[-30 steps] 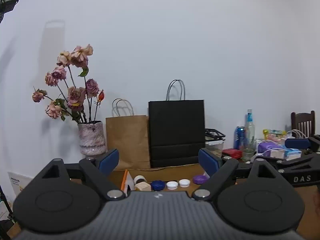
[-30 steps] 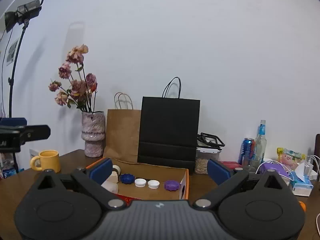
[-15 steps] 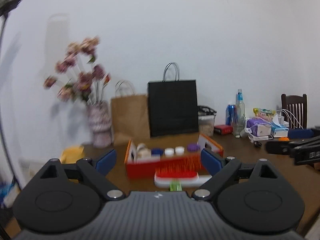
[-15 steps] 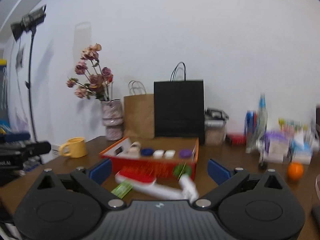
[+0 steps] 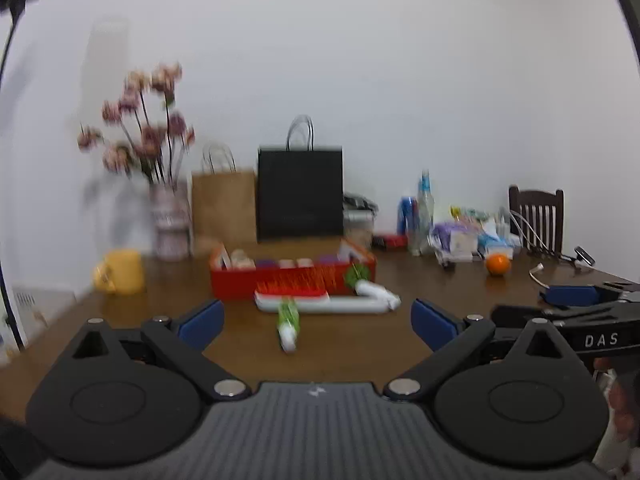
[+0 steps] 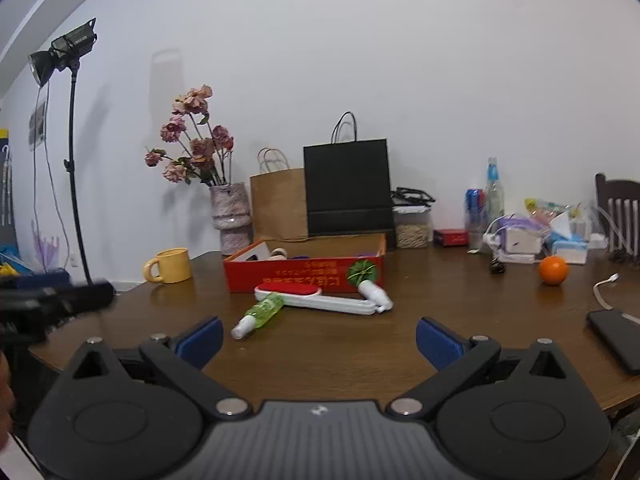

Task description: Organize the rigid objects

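A red open box holding several bottle caps stands mid-table; it also shows in the left wrist view. In front of it lie a white brush with a red pad, a green bottle and a white bottle with a green top. In the left wrist view the brush and the green bottle lie ahead. My left gripper and right gripper are both open and empty, well short of these objects.
A yellow mug, a vase of flowers, a brown bag and a black bag stand behind. An orange, a phone, bottles and clutter sit at right. The other gripper shows at right.
Both grippers have pulled back from the box and away from the wall. The brush and the two bottles have come into view in front of the box. Both stay open.
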`<state>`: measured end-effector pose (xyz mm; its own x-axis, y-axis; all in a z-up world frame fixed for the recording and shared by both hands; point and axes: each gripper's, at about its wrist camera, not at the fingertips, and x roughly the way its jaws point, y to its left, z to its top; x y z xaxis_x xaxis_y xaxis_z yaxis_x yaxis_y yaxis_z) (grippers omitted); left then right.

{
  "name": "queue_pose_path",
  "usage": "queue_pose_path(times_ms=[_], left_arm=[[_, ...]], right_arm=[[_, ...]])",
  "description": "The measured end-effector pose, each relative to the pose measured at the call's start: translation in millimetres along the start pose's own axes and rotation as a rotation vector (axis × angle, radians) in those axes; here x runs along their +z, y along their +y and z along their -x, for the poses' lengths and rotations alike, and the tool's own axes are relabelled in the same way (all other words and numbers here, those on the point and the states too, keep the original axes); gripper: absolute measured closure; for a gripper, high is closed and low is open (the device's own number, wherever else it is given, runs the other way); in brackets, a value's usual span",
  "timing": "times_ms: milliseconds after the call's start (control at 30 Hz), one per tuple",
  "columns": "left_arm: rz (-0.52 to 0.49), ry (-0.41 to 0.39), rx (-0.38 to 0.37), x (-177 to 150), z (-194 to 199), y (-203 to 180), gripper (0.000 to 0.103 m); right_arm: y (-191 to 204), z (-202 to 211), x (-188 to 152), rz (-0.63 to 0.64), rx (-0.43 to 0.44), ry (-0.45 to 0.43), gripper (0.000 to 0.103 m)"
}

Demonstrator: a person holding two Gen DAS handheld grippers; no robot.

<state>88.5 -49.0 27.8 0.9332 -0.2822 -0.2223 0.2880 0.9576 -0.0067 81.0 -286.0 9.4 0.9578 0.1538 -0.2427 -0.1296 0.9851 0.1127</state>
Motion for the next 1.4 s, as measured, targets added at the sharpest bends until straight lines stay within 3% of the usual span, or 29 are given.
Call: queue_pose_path(times_ms=[200, 333, 567, 700, 900, 1033, 1100, 1133, 1167, 1233, 1400], left_arm=[[0.0, 0.112, 0.016, -23, -34, -2, 0.001], [0.0, 0.13, -0.004, -20, -66, 3, 0.001], [0.032, 0.174, 0.006, 4, -157, 20, 0.001], [0.029, 0.217, 0.025, 12, -219, 31, 0.004], [0.06, 0.332, 0.021, 7, -309, 46, 0.025], [0.106, 0.391, 0.004, -5, -338, 54, 0.036], [0.13, 0.403, -0.011, -10, -343, 58, 0.049], [0.139, 0.414, -0.012, -13, -346, 59, 0.063], [0.141, 0.421, -0.009, -16, -349, 60, 0.07], [0.153, 0.412, -0.024, -16, -347, 62, 0.071], [0.165, 0.405, -0.043, -16, -347, 62, 0.072]], right_arm=[[-7, -30, -10, -0.029, 0.01, 0.066, 0.002], [-19, -57, -10, -0.047, -0.008, 0.096, 0.006], [-50, -124, 22, 0.004, -0.045, 0.083, 0.011], [-69, -182, 42, 0.041, -0.037, 0.105, 0.014], [-96, -290, 54, 0.032, -0.001, 0.218, 0.031], [-97, -347, 54, 0.067, -0.021, 0.301, 0.039], [-96, -366, 50, 0.088, -0.038, 0.321, 0.048], [-97, -376, 47, 0.086, -0.048, 0.341, 0.058], [-98, -383, 45, 0.08, -0.051, 0.356, 0.065], [-100, -393, 41, 0.068, -0.048, 0.377, 0.073], [-96, -393, 35, 0.092, -0.053, 0.365, 0.075]])
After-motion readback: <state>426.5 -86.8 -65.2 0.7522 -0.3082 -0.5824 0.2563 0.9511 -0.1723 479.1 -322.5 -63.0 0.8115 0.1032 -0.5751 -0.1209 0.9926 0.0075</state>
